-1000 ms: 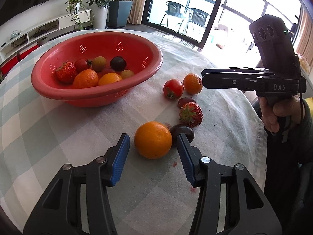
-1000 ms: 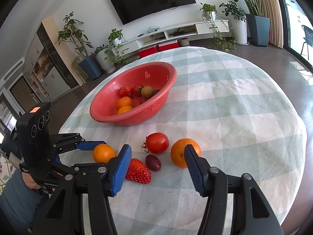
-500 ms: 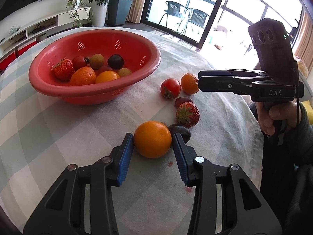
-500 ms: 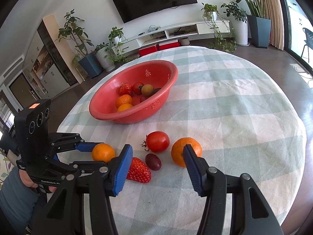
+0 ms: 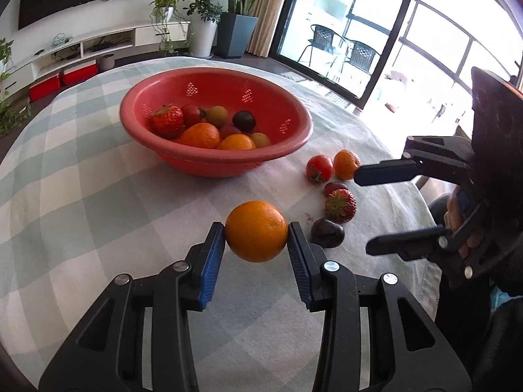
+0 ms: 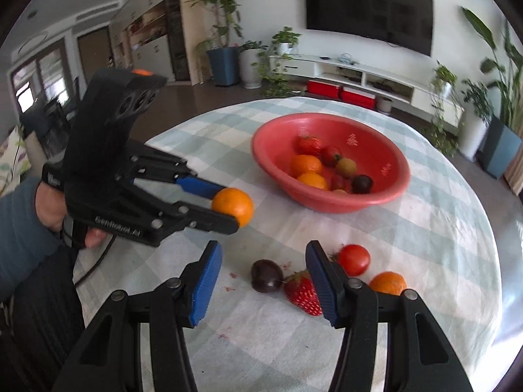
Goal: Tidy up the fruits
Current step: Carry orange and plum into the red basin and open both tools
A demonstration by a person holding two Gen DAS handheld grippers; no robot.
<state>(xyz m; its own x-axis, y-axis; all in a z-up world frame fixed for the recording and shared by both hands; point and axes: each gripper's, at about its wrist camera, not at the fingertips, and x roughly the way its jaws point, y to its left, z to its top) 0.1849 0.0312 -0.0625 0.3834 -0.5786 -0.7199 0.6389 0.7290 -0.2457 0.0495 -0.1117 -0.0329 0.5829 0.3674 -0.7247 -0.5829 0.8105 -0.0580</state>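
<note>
On the left, the left gripper (image 5: pixel 256 250) has its jaws closing and pinching an orange (image 5: pixel 256 231), lifted just above the checked surface (image 5: pixel 98 215). Behind it stands the red bowl (image 5: pixel 294 143), holding several fruits. Further right, a dark plum (image 5: pixel 327 232), a strawberry (image 5: pixel 340 205), a tomato (image 5: pixel 319 168) and a small orange (image 5: pixel 346 164) lie loose. The right gripper (image 6: pixel 263 277) hovers over the plum with nothing between its spread, closing jaws.

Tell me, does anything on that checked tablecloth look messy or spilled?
Yes: small reddish juice-like spots stain the pale green-and-white checked tablecloth near the dark purple round plum and the red strawberry. Otherwise, loose fruit simply sits outside the red plastic colander bowl.
</note>
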